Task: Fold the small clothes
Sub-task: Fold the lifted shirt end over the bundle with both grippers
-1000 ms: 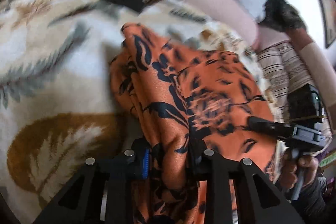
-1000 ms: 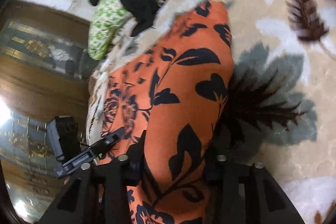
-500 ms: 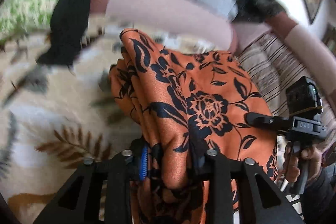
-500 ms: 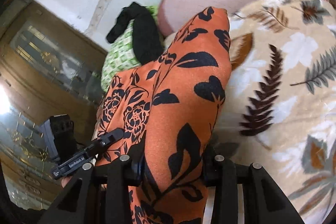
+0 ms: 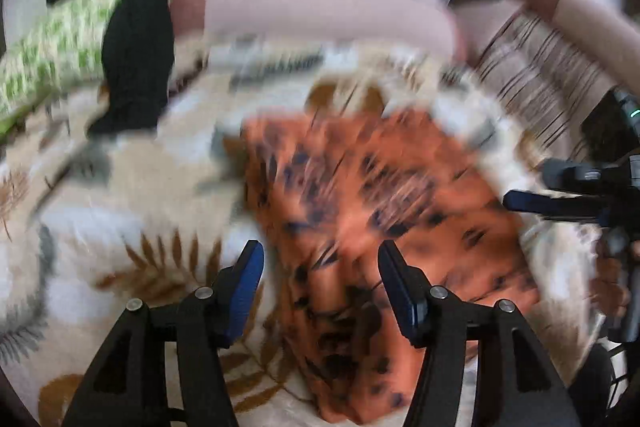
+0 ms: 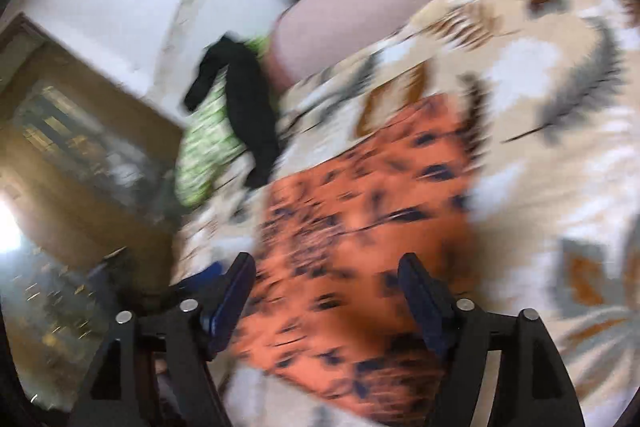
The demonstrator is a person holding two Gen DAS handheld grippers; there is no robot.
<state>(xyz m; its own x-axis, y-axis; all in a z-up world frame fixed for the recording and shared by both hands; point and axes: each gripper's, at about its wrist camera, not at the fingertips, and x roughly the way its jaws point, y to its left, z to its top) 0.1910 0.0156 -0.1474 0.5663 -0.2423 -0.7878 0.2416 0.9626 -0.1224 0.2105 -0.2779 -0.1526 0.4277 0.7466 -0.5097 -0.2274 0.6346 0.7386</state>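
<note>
Both frames are blurred; no writing is legible. Left gripper (image 5: 320, 267) and right gripper (image 6: 326, 277) fingers spread apart, empty, orange cloth (image 5: 372, 211) lying flat ahead between them on blanket (image 5: 132, 195).

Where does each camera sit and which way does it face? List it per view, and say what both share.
Left wrist: on the left gripper, open, looking down at the orange floral garment on the leaf-print blanket; the right gripper shows at the right edge.
Right wrist: on the right gripper, open, above the garment.
Shared: garment, blanket, black cloth.
</note>
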